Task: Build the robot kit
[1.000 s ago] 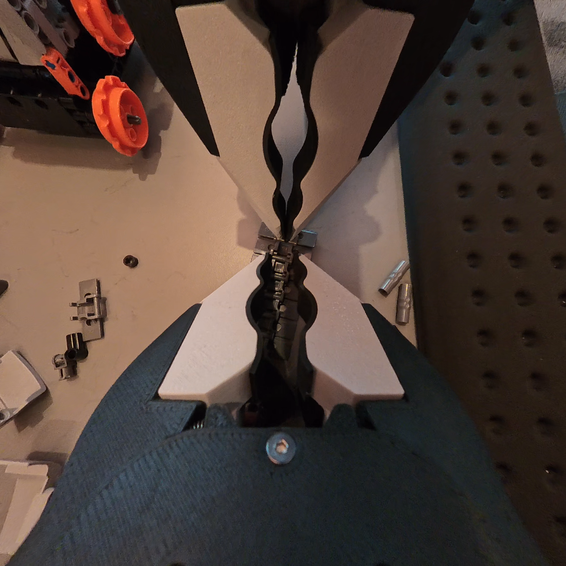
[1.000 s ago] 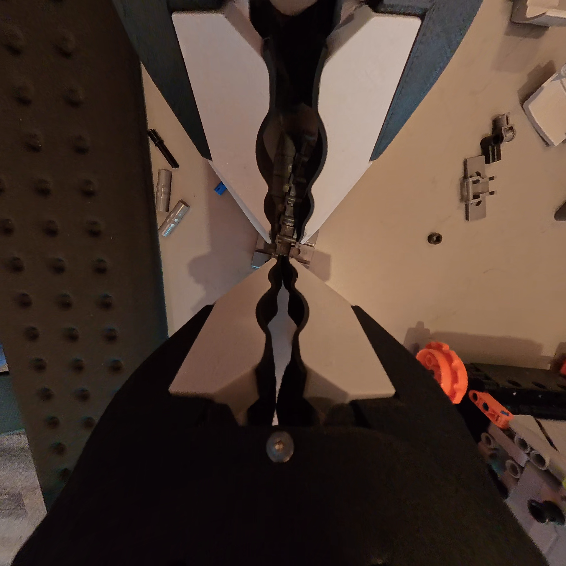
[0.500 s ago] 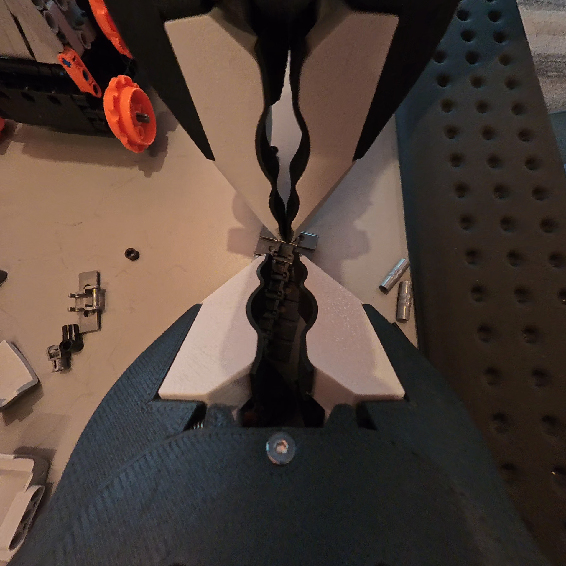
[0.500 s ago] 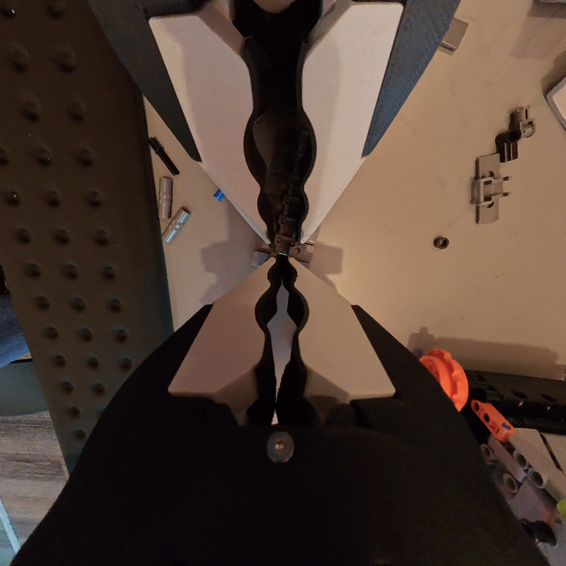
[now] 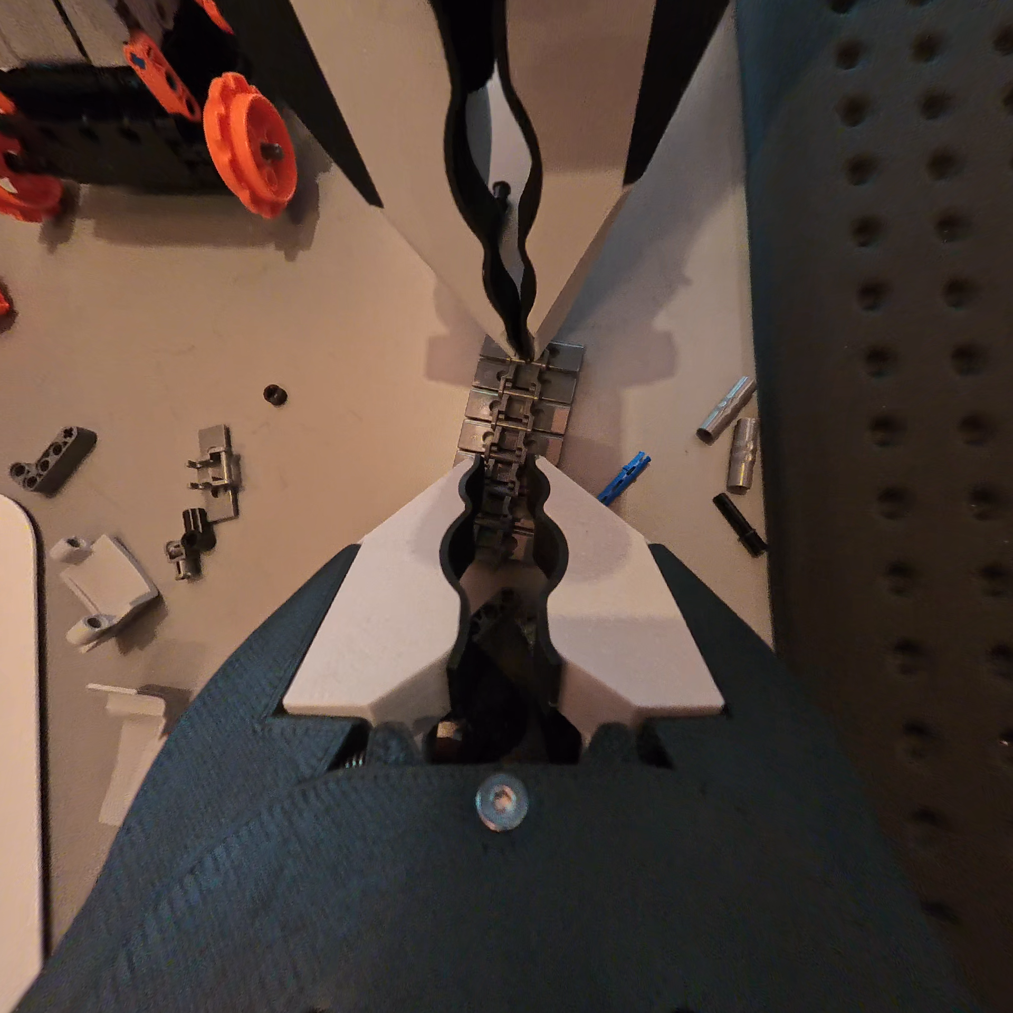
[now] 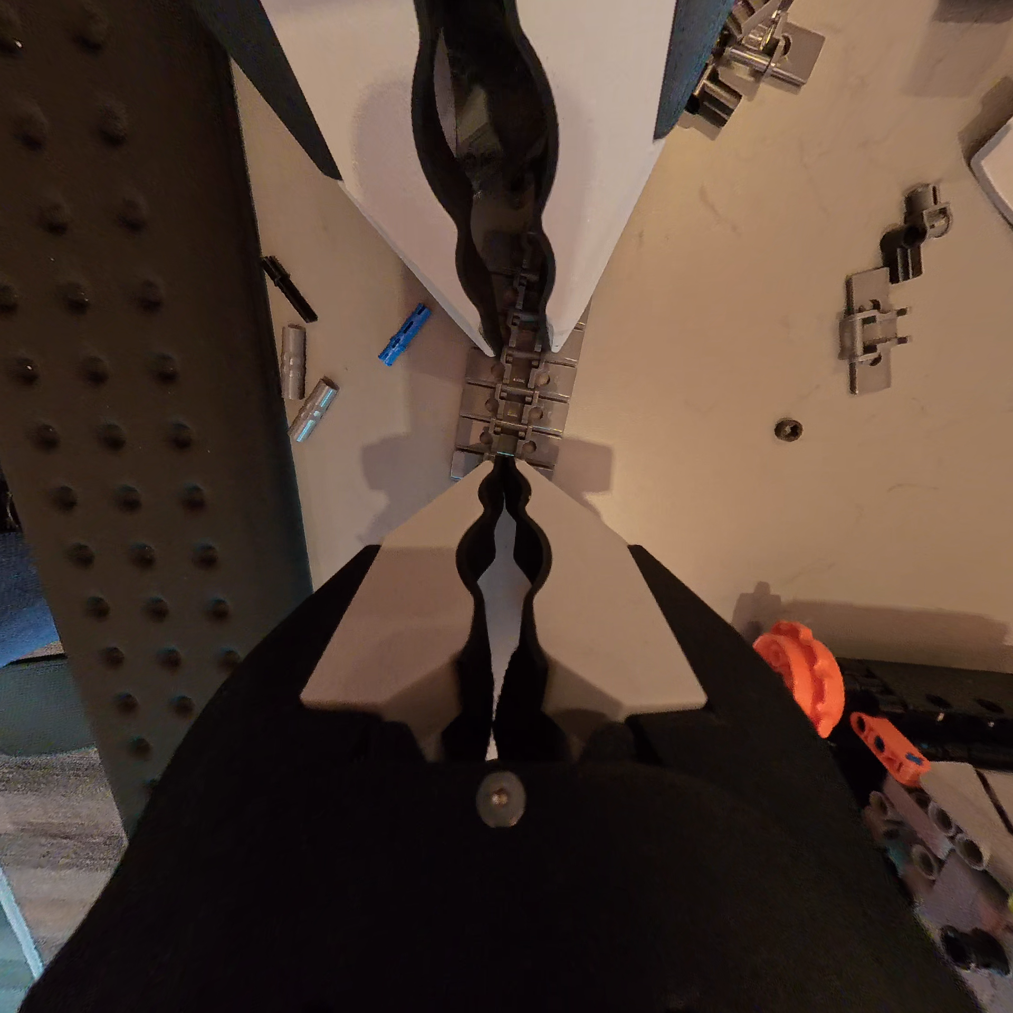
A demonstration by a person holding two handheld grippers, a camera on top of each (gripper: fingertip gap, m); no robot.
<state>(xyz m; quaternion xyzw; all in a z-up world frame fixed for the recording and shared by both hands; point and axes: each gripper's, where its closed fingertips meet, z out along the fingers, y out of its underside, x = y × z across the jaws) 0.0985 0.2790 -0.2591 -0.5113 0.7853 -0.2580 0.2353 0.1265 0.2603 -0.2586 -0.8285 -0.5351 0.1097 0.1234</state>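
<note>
A grey linked track chain (image 5: 519,405) stretches between my two grippers above the beige table (image 5: 329,329). My left gripper (image 5: 505,466), dark teal with white fingers, is shut on the near part of the chain, and more links run back between its pads. My right gripper (image 6: 504,465), black with white fingers, is shut on the chain's (image 6: 512,405) other end link. Each gripper shows from the top in the other's view, the right one (image 5: 518,351) and the left one (image 6: 521,345), tip facing tip. Several links lie bare between the tips.
A dark perforated board (image 5: 904,383) (image 6: 109,383) borders the table. Loose parts lie around: a blue pin (image 5: 625,477), silver tubes (image 5: 726,408), a black pin (image 5: 740,521), a grey hinge piece (image 5: 216,466), white panels (image 5: 109,586), and orange wheels on a black beam (image 5: 252,142). Left tips to right tips: about 4 centimetres.
The two grippers have drawn apart. Only one link showed between the tips before; now several links are pulled out of the left gripper's fingers.
</note>
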